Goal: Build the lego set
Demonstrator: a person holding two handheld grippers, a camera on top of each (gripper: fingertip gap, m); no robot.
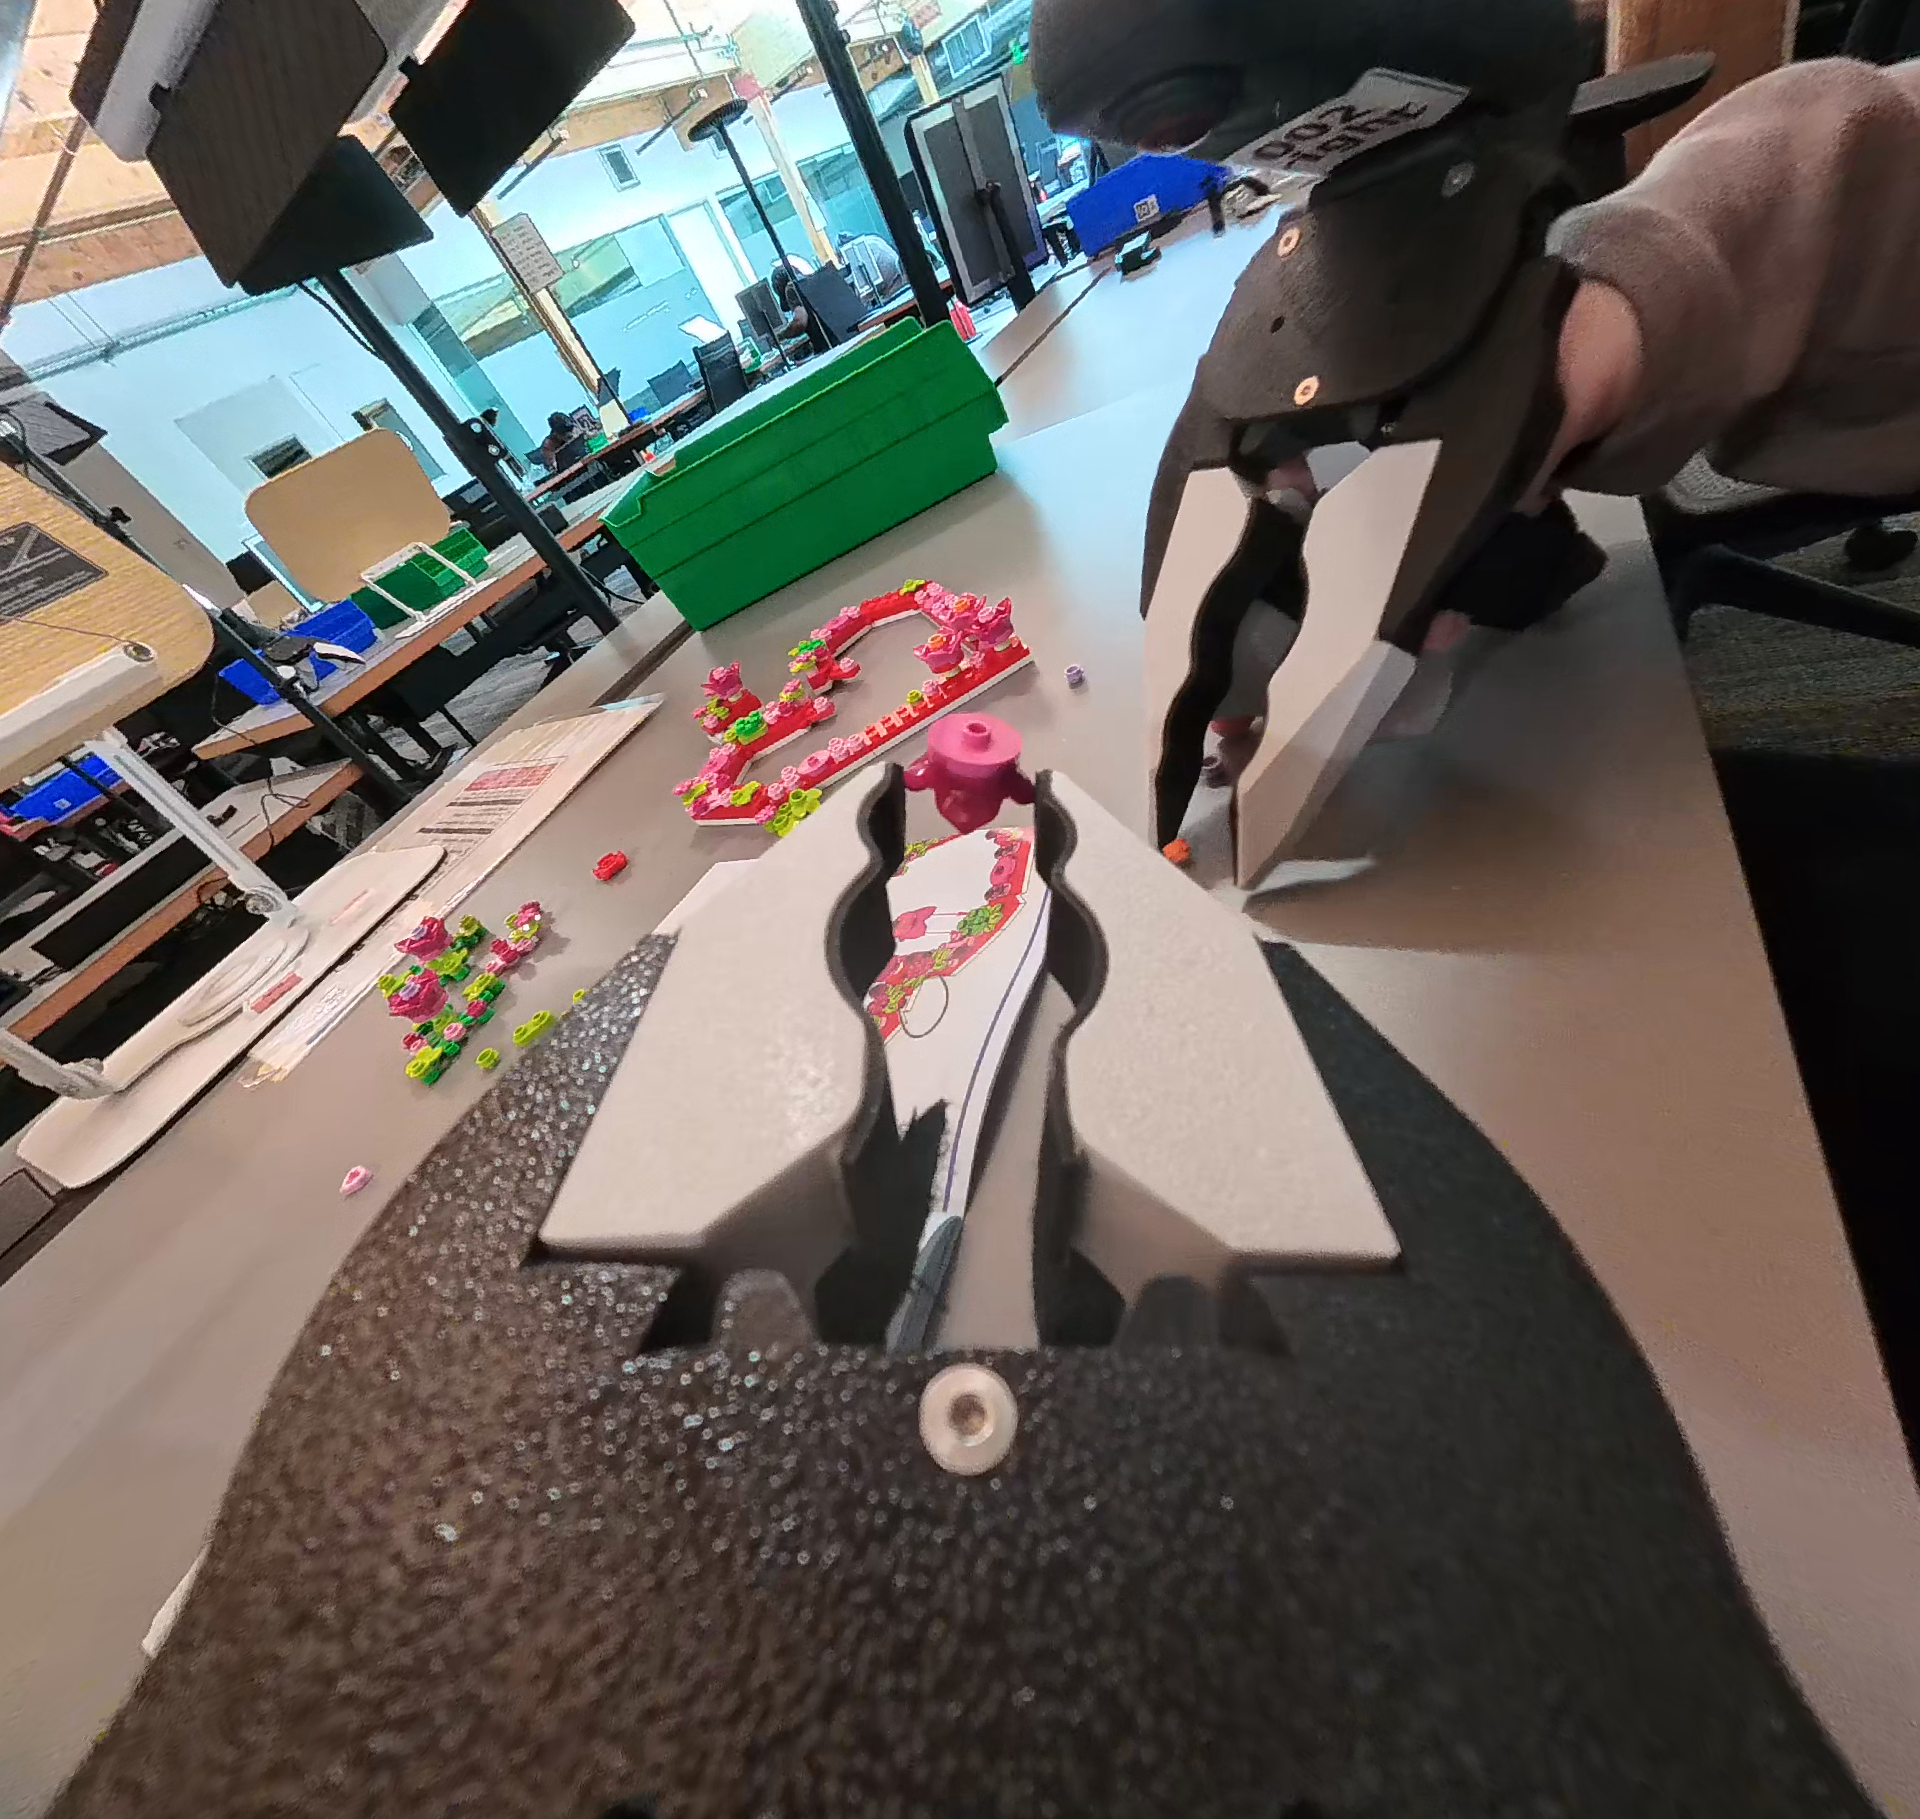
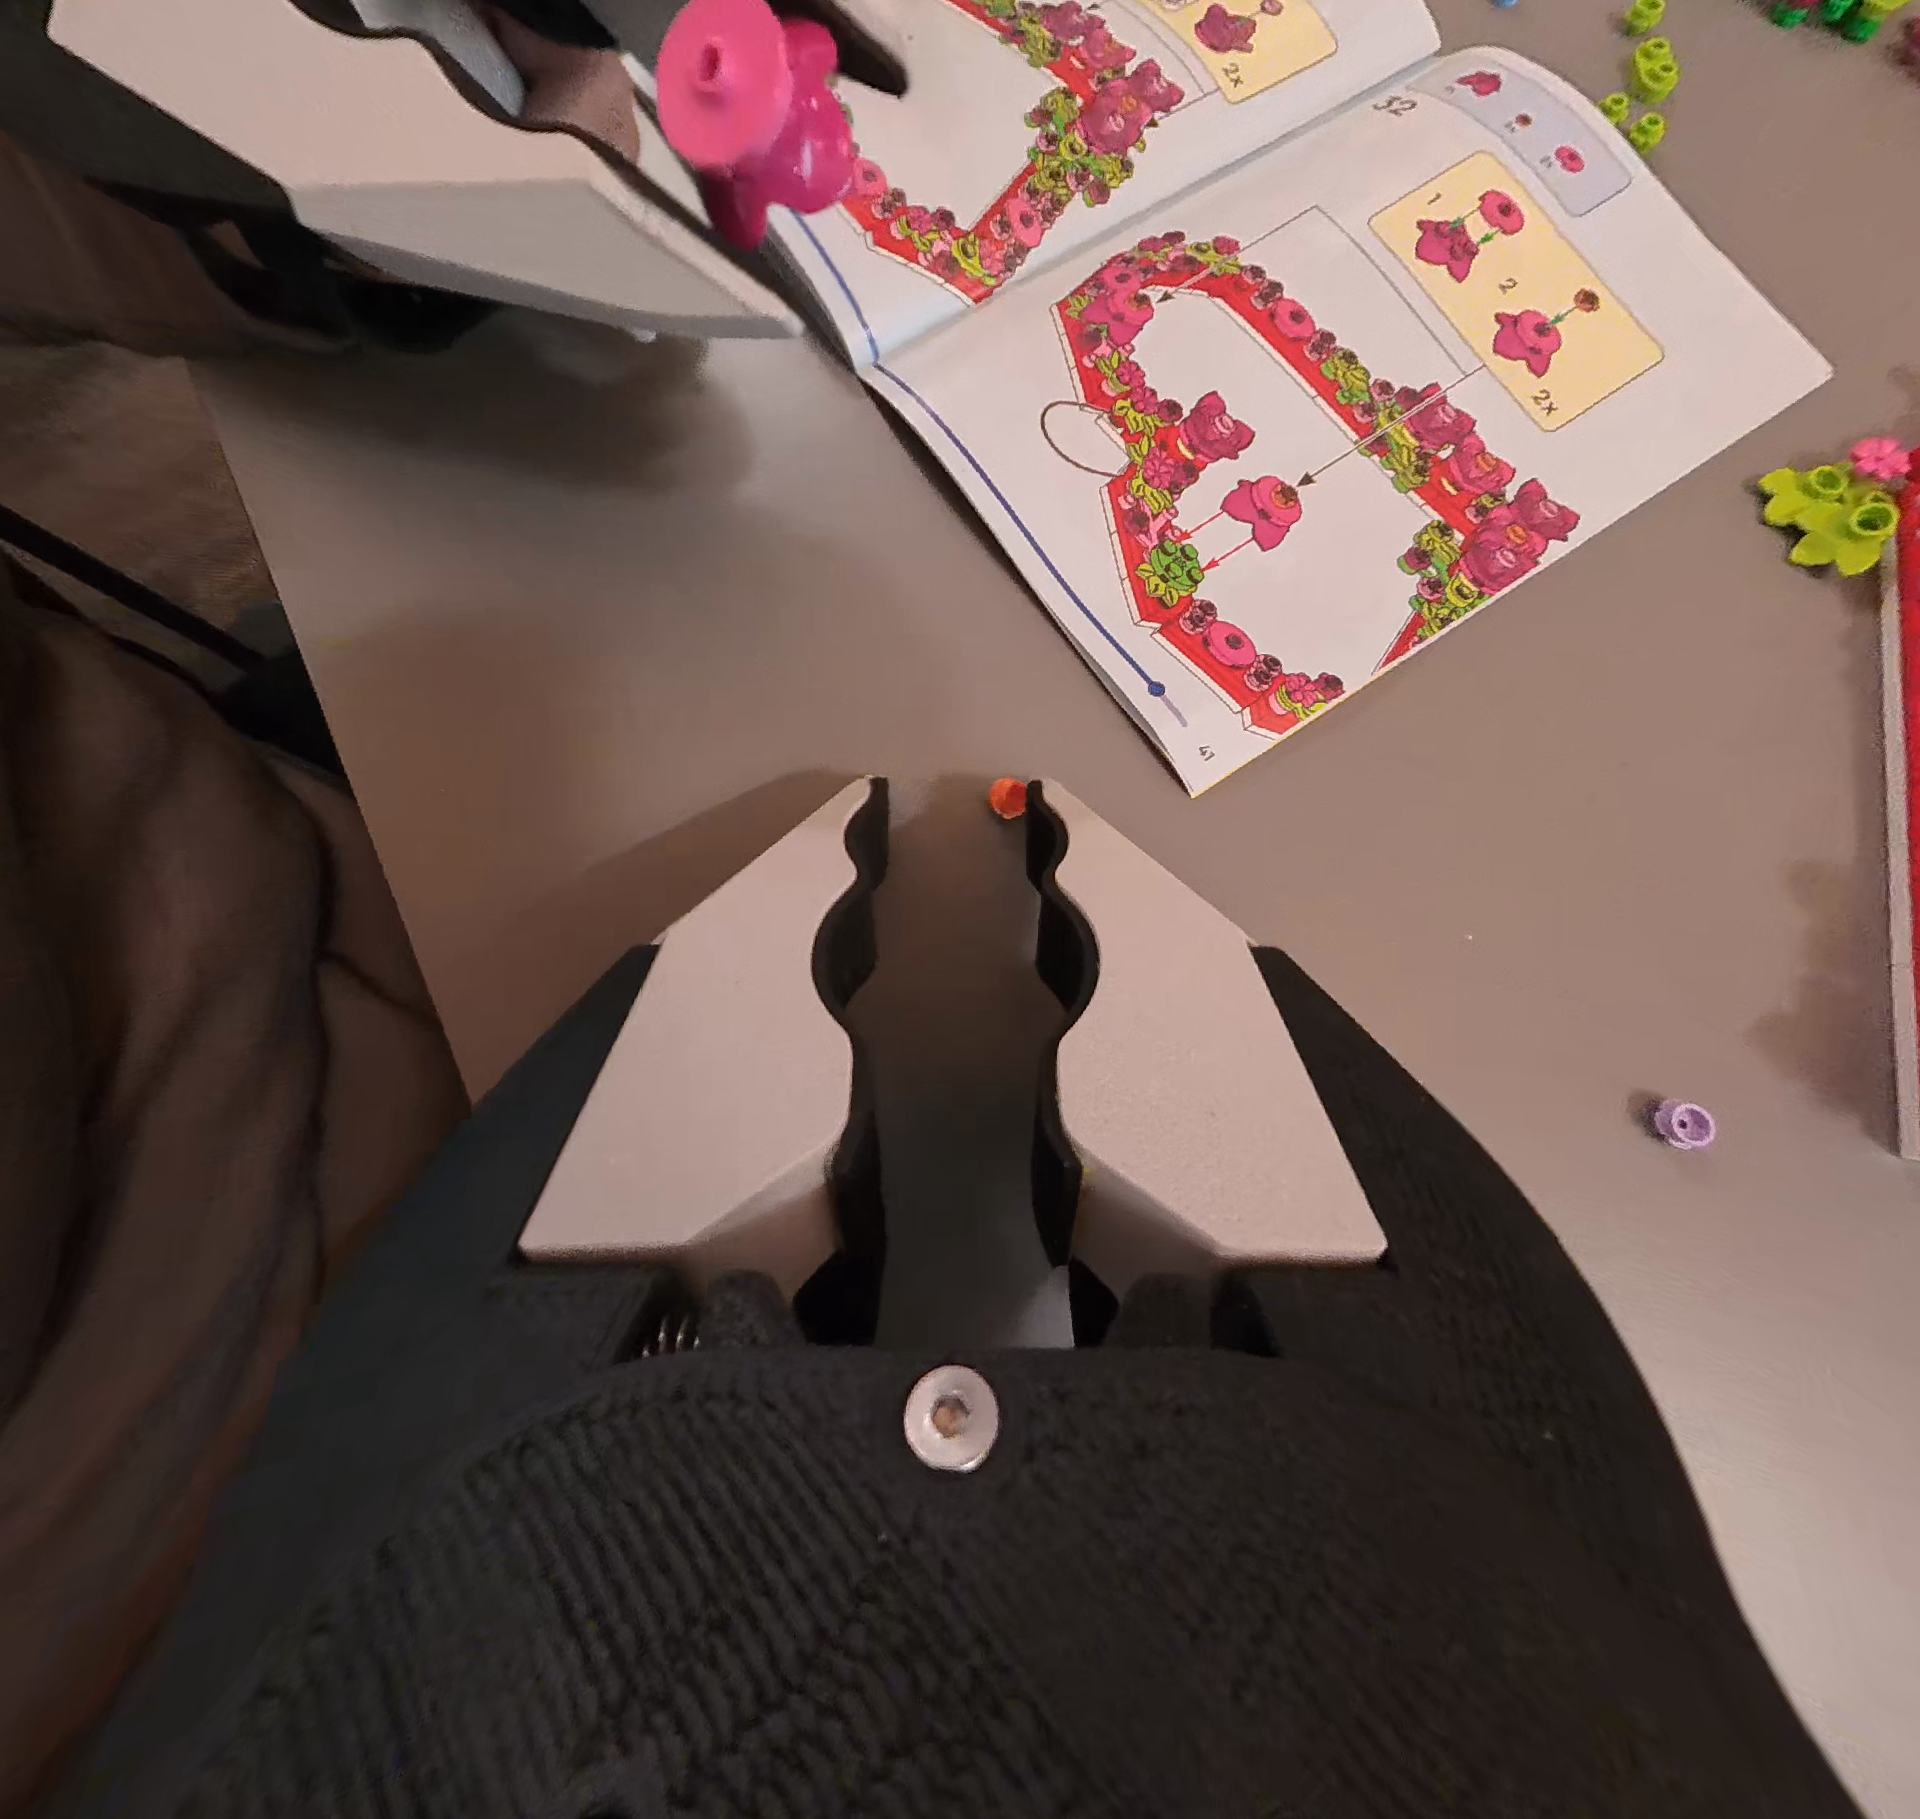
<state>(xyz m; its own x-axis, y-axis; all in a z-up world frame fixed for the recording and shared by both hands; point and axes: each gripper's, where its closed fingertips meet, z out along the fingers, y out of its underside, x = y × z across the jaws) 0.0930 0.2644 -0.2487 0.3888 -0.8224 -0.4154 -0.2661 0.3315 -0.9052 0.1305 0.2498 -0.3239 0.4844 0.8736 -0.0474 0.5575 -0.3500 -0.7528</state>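
Partly hidden magenta flower [image 1: 971, 763] (gripper [image 1: 968, 795] pinch)

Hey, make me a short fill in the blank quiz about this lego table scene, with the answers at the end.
1. The left gripper is shut on a ____ flower piece.
2. The right gripper points down at a tiny ____ stud on the table.
3. The instruction booklet lies ____ on the table.
4. Behind the red flower frame sits a ____ bin.

Answers: pink; orange; open; green
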